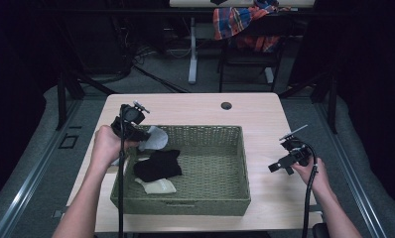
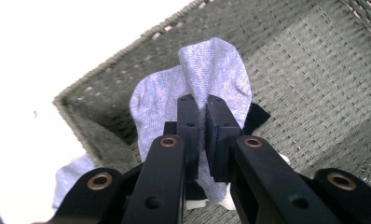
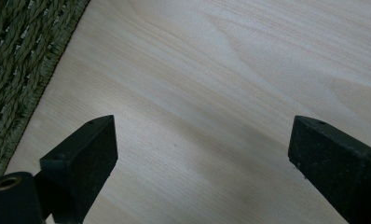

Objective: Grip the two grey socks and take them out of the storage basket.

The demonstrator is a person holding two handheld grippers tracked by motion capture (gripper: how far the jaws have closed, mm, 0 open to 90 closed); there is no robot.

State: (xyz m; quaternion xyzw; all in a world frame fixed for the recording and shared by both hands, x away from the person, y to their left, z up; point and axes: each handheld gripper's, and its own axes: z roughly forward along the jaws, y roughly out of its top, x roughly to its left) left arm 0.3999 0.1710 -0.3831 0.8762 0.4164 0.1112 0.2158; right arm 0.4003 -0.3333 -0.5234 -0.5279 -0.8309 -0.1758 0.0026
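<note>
Nearest me, my left gripper [image 2: 200, 140] has its jaws pinched together on a fold of the pale grey cloth [image 2: 207, 74], which looks like a small sock; the fabric is squeezed into a ridge that stands up past the pads and fans out on both sides. I hold it by a bunched middle, I think, because a soft thing gives no edge to catch, so a pinch of gathered cloth is the surest hold. In the high view my left gripper [image 1: 147, 135] sits over the near-left corner region of the woven basket [image 1: 235, 198], just inside its left wall, with the grey piece [image 1: 156, 138] hanging at the rim, so it is lifted above the basket floor, not lying on it.

My right gripper [image 3: 200, 154] has its jaws wide apart with nothing between them, bare wooden table [image 3: 249, 70] beneath and the basket's edge [image 3: 16, 60] off to one side. In the high view it [image 1: 285, 163] rests apart from the basket on the right, kept clear, I judge, so the left can work alone.

Farther in, a black garment [image 1: 158, 166] lies on the basket floor, and a cream one [image 1: 158, 187] pokes out from under its near side. Beyond the table stands a chair draped with plaid cloth [image 1: 240, 22]
</note>
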